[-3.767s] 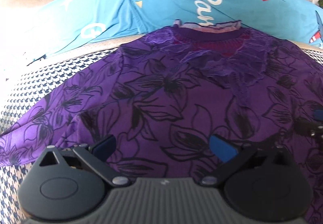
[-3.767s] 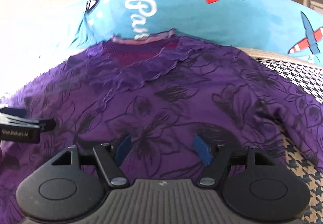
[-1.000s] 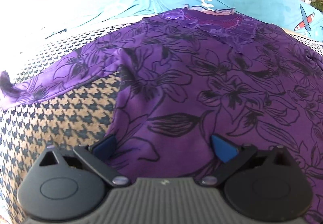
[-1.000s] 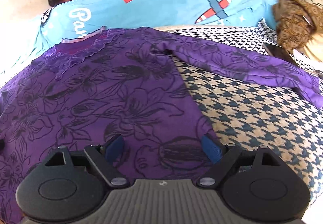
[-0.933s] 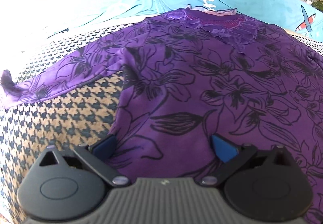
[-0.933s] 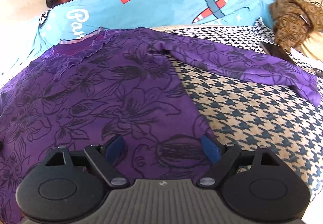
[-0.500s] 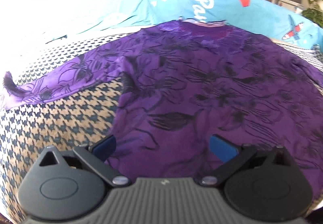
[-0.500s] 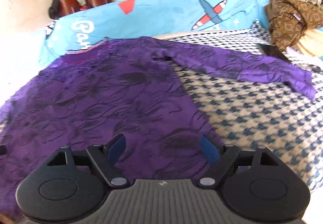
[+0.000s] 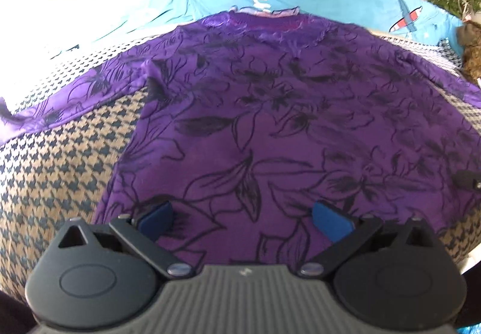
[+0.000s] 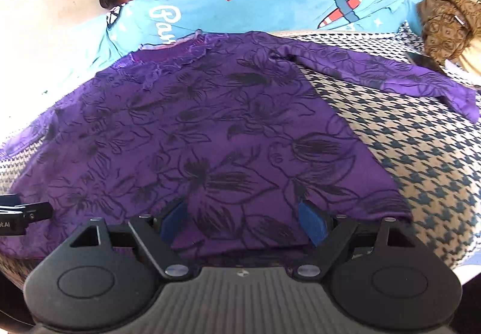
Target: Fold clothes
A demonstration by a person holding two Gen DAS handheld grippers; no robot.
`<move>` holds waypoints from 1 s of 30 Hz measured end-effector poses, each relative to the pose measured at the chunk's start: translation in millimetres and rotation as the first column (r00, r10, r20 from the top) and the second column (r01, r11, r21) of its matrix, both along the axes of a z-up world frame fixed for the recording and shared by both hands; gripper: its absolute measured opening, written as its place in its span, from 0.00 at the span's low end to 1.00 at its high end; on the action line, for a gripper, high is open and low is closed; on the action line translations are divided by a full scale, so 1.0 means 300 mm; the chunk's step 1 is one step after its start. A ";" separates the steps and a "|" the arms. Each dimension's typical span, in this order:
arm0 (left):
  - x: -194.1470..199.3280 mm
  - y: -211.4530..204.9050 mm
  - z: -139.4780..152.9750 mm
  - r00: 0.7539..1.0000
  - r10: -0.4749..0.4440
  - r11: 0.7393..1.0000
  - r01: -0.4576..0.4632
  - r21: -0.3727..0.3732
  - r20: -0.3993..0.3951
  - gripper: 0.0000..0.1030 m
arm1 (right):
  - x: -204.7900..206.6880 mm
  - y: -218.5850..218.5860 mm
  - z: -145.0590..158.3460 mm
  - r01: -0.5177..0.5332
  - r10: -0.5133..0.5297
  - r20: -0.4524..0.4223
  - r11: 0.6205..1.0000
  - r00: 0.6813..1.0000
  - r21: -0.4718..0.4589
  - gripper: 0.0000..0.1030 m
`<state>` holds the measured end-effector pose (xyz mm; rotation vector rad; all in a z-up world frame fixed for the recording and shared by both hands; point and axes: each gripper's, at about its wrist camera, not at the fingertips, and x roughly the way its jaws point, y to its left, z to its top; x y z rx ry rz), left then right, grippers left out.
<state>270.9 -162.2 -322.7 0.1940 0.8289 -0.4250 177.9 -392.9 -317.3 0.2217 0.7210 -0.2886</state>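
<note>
Both grippers, left [image 9: 245,218] and right [image 10: 242,221], hover spread wide over the shirt's [image 9: 285,129] hem; blue pillow [image 10: 270,9] behind.

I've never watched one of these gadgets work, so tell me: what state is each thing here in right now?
Purple floral top: spread flat, unfolded, neckline at the far end.
Its sleeves: stretched out sideways.
Left gripper: open, over the hem, holding nothing.
Right gripper: open, over the hem, holding nothing.
Houndstooth cover: laid flat beneath the top.
</note>
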 end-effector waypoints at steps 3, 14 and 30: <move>0.002 0.004 -0.006 1.000 0.015 1.000 -0.015 0.007 0.000 1.00 | -0.016 -0.013 -0.004 0.034 -0.034 -0.009 0.999 0.999 -0.001 0.79; 0.031 0.083 -0.010 0.982 0.188 0.982 -0.188 0.013 -0.010 1.00 | -0.054 -0.096 0.004 0.210 -0.209 -0.037 0.977 0.977 0.021 0.79; 0.042 0.102 0.021 0.980 0.200 0.979 -0.200 -0.037 -0.011 1.00 | 0.031 -0.232 0.115 0.156 -0.159 0.026 0.982 0.987 0.111 0.79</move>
